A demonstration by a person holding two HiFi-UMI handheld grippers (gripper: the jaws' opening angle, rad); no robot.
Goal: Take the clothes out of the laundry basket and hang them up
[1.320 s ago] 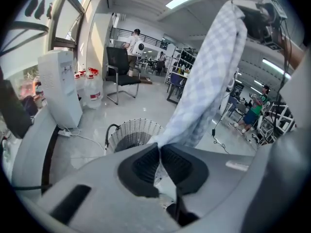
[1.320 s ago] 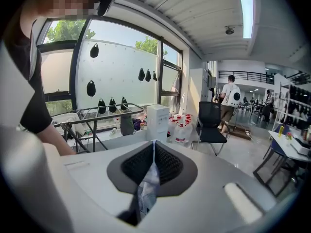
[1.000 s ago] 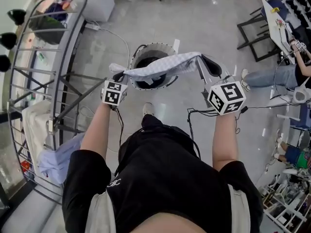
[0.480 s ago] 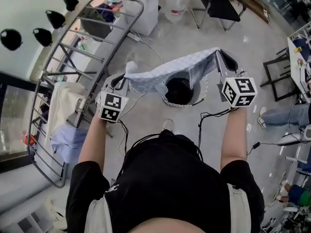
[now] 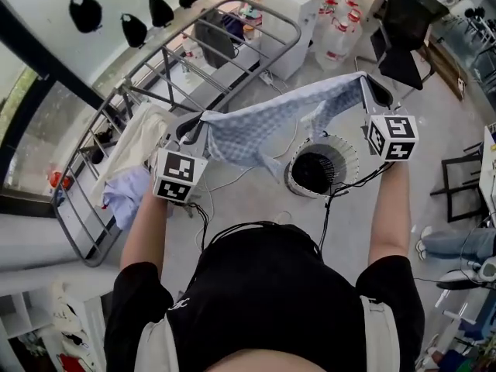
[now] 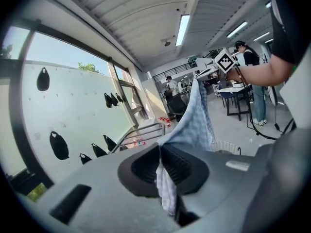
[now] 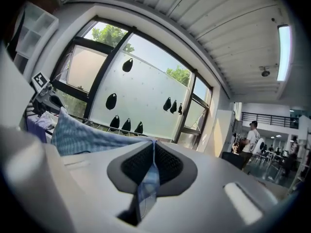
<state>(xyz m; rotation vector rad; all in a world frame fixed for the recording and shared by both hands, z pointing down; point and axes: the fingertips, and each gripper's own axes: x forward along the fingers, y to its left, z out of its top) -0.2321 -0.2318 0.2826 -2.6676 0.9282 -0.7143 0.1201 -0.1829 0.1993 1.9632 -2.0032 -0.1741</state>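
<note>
A pale blue checked cloth [image 5: 267, 122] hangs stretched between my two grippers, sagging in the middle. My left gripper [image 5: 192, 129] is shut on its left corner, with cloth pinched between the pads [image 6: 163, 174]. My right gripper [image 5: 370, 90] is shut on the other corner, a strip of cloth [image 7: 148, 181] trailing from the jaws. The round white laundry basket [image 5: 324, 166] stands on the floor below the cloth, dark inside. A grey metal drying rack [image 5: 167, 76] stands at the left, beside the left gripper.
A cream garment [image 5: 133, 142] and a lilac one [image 5: 128, 196] hang on the rack. A white cabinet [image 5: 298, 10] and water bottles [image 5: 333, 33] stand beyond it. A black chair [image 5: 407, 41] is at upper right. Cables [image 5: 232, 178] lie on the floor.
Both grippers have risen with the cloth and swung left toward the drying rack. The basket now lies below and right of the cloth instead of right behind it.
</note>
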